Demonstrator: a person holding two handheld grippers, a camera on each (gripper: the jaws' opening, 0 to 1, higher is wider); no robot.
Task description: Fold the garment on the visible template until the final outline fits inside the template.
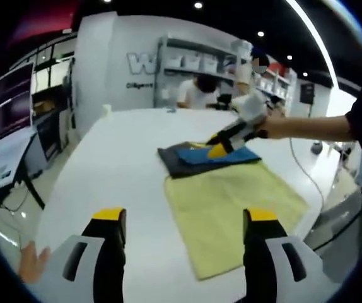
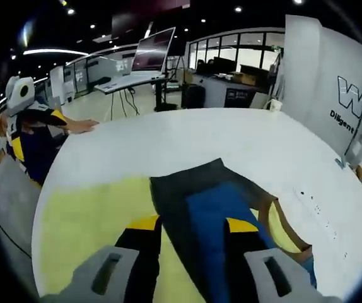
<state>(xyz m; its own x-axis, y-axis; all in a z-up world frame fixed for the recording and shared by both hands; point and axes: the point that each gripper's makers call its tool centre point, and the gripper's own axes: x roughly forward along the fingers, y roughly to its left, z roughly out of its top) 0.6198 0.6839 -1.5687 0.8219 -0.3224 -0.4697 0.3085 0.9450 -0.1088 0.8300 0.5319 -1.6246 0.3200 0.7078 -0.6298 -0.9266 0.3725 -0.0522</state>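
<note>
Garment point(image 1: 207, 156): folded blue-and-dark cloth, judged light, limp, apt to slide; best pinched at a folded edge or corner. It lies on the desk point(image 1: 118, 164), at the yellow template's point(image 1: 231, 208) far edge. Right gripper point(image 2: 190, 230): jaws apart, directly over the garment. Left gripper point(image 1: 187, 218): jaws apart, short of the template's near edge.

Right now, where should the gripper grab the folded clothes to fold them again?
Probably the dark garment's free corner farthest from the yellow cloth. It lies flat on the white table, so come in low from the bare table side and pinch the edge. The right gripper already sits over its blue part; the left gripper is open and free.
</note>
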